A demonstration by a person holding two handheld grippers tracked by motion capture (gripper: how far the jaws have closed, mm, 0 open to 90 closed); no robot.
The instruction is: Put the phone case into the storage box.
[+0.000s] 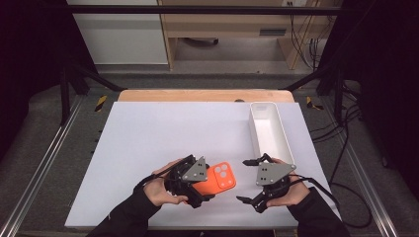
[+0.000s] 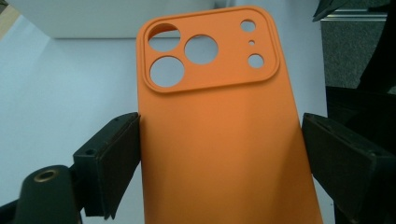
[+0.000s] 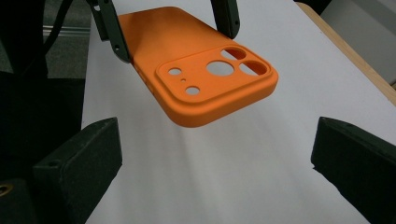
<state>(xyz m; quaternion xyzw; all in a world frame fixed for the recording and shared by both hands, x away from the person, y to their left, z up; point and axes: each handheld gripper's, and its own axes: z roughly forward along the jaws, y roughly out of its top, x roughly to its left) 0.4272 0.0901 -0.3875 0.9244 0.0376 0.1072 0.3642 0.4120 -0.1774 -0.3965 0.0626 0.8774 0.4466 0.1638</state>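
done: orange phone case lifted, clamped by left gripper | right gripper at 3 o'clock, spread wide, empty | left: handover or drop into white tray at 1 o'clock

There are no words, numbers or signs to read on anything here, not even on the orange case.

Left claw clamped sideways on its load, right claw spread wide, empty
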